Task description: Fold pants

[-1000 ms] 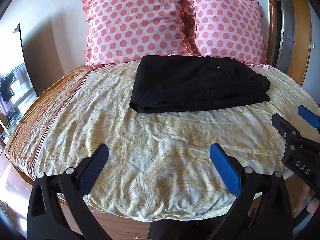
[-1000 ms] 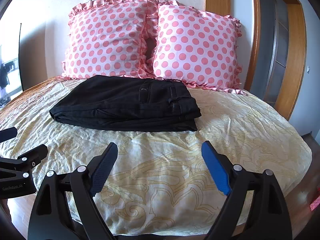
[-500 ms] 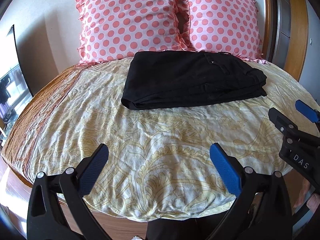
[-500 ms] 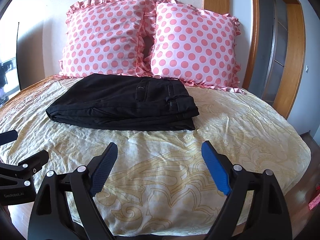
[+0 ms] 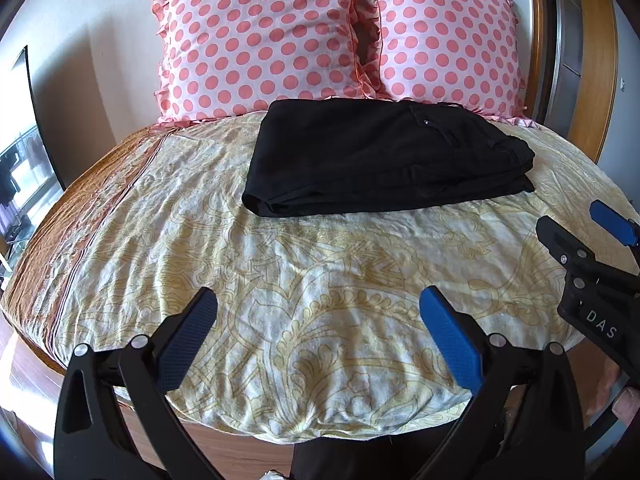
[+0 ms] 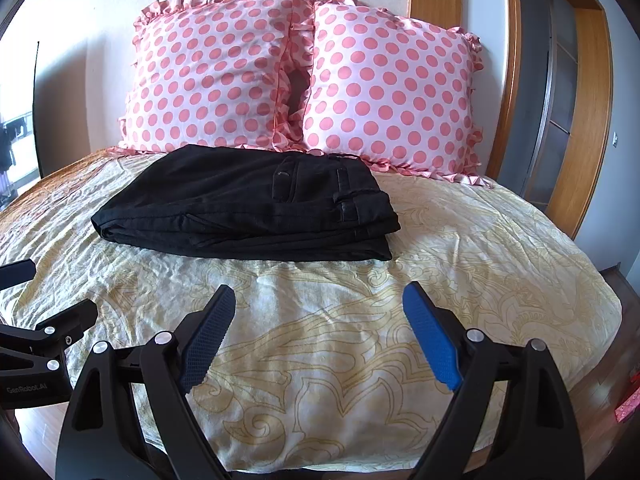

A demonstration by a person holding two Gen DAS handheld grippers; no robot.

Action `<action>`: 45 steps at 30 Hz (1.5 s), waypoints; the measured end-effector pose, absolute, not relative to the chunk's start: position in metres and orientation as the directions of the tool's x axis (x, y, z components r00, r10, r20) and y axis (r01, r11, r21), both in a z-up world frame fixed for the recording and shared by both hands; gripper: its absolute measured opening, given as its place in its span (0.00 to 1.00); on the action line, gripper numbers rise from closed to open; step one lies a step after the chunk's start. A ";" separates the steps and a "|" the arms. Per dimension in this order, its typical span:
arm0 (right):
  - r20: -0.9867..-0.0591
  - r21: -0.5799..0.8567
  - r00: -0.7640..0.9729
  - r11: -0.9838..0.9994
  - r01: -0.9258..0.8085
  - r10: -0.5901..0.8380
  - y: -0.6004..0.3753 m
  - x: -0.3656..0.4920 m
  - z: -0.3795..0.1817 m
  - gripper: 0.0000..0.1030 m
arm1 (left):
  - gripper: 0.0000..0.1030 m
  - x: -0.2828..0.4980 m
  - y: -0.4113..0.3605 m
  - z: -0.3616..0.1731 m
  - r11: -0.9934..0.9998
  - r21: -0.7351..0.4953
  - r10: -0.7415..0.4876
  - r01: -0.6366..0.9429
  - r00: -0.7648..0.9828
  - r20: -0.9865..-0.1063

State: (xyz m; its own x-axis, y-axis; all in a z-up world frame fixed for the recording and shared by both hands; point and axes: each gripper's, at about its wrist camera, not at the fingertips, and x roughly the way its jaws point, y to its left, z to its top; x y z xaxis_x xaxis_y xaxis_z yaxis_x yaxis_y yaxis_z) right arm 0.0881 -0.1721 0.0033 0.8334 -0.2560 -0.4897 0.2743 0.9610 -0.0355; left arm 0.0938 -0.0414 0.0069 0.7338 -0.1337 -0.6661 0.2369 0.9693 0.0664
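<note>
Black pants (image 5: 380, 160) lie folded in a flat rectangle on the far part of the bed, just in front of the pillows; they also show in the right wrist view (image 6: 256, 208). My left gripper (image 5: 320, 332) is open and empty, held above the near part of the bed, well short of the pants. My right gripper (image 6: 320, 332) is open and empty too, also short of the pants. The right gripper shows at the right edge of the left wrist view (image 5: 592, 264), and the left gripper at the left edge of the right wrist view (image 6: 36, 328).
The bed has a yellow patterned cover (image 5: 300, 280) with a brown band on its left side (image 5: 80, 192). Two pink polka-dot pillows (image 6: 208, 80) (image 6: 392, 96) stand against the wall. A wooden door frame (image 6: 580, 120) is at the right. Wooden floor (image 6: 624, 380) surrounds the bed.
Both grippers have tilted and shifted slightly, so the pants and pillows sit lower in the left view. Both stay open; the pants have not moved.
</note>
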 end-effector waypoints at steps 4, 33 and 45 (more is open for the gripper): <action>-0.490 -0.034 0.834 0.961 0.274 -0.255 -0.172 0.088 0.003 0.85 | 0.98 0.094 -0.042 0.007 0.970 0.068 -0.131 0.235 0.734 -0.667; -0.495 -0.035 0.832 0.963 0.269 -0.250 -0.173 0.091 0.002 0.85 | 0.98 0.095 -0.040 0.004 0.970 0.062 -0.132 0.234 0.727 -0.673; -0.497 -0.037 0.831 0.963 0.268 -0.250 -0.173 0.091 0.002 0.85 | 0.98 0.095 -0.040 0.003 0.970 0.060 -0.133 0.234 0.725 -0.676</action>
State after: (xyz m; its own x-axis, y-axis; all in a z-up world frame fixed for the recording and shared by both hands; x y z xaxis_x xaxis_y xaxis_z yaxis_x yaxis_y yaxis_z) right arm 0.0914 -0.1735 0.0015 0.8311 -0.2501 -0.4967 0.2675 0.9628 -0.0372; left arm 0.0946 -0.0404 0.0031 0.7250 -0.1328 -0.6758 0.2337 0.9705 0.0600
